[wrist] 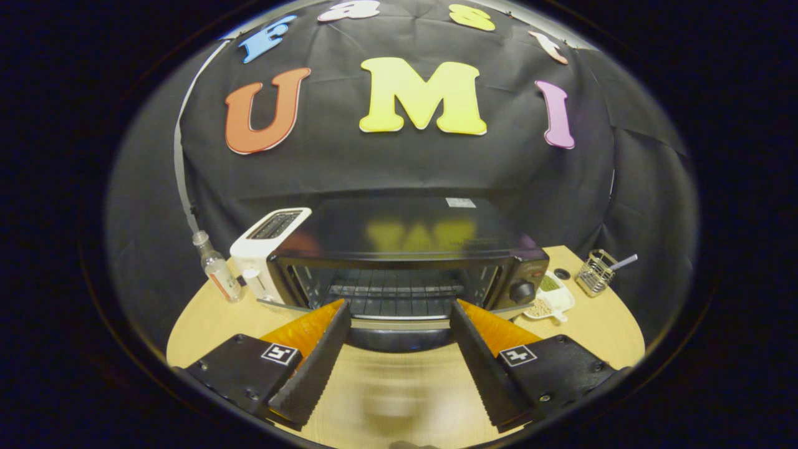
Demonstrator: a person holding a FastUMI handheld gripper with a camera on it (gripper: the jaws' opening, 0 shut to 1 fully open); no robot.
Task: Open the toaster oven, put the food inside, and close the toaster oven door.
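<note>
Gripper view: tool (pixel 399 312) spread wide, holding nothing, fingers (pixel 315 365) either side of the lowered glass door (pixel 399 337) of the toaster oven (pixel 405 262). Oven open on the wooden worktop (pixel 206 318), wire rack (pixel 396 293) bare inside, control knob (pixel 522 291) at its right front. White slot toaster (pixel 265 246) touching or just beside the oven's left side; clear bottle (pixel 216 267) further left. White dish with grains (pixel 548 299) just right of the oven, wire holder (pixel 595 271) beyond that
</note>
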